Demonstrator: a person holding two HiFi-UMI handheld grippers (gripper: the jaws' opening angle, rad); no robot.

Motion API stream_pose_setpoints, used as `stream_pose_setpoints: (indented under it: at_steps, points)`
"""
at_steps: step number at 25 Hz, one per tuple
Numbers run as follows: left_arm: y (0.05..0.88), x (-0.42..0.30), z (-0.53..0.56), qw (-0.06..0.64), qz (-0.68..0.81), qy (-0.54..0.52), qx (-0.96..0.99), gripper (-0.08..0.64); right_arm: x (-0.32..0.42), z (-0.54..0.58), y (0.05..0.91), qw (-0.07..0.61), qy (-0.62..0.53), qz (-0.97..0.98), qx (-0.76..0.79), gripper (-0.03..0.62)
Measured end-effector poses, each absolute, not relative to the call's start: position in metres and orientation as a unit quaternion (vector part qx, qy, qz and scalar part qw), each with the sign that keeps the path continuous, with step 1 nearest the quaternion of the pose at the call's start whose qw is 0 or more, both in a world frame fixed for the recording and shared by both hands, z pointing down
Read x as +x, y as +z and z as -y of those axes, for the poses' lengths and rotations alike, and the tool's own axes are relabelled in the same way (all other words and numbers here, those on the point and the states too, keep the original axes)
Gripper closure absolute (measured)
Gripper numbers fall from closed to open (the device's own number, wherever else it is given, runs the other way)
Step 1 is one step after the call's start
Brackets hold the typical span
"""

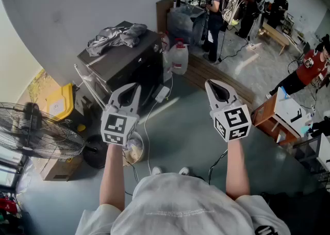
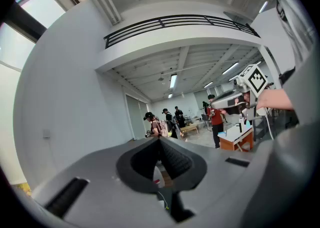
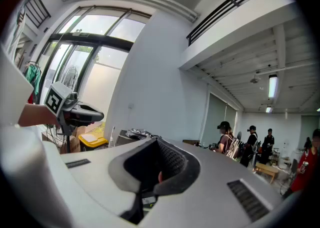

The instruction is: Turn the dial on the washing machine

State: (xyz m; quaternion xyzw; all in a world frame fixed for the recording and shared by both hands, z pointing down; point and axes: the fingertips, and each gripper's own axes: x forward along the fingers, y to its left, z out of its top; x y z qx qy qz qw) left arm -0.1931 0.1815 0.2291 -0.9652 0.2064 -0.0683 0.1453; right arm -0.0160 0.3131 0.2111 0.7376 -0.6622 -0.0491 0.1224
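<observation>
Where the white wall curves across the upper left, the dark washing machine stands beside it, crumpled grey clothes on top; its dial cannot be made out. Lower mid-frame, not touching it, left gripper and right gripper are both closed tight, empty.
</observation>
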Motion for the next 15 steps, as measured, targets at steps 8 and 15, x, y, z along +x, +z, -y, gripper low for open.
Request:
stream_pose_setpoints:
  at_steps: [8,15]
  points:
    - [0.230,-0.189,-0.183,0.144,-0.212,-0.074,-0.964,0.543,-0.008,-0.316,0.216,0.116,-0.042,0.669,0.733,0.577]
    - [0.237,-0.171,-0.194,0.141,-0.226,-0.079,-0.961,0.543,0.015,-0.329,0.225,0.100,-0.028,0.677,0.728,0.577]
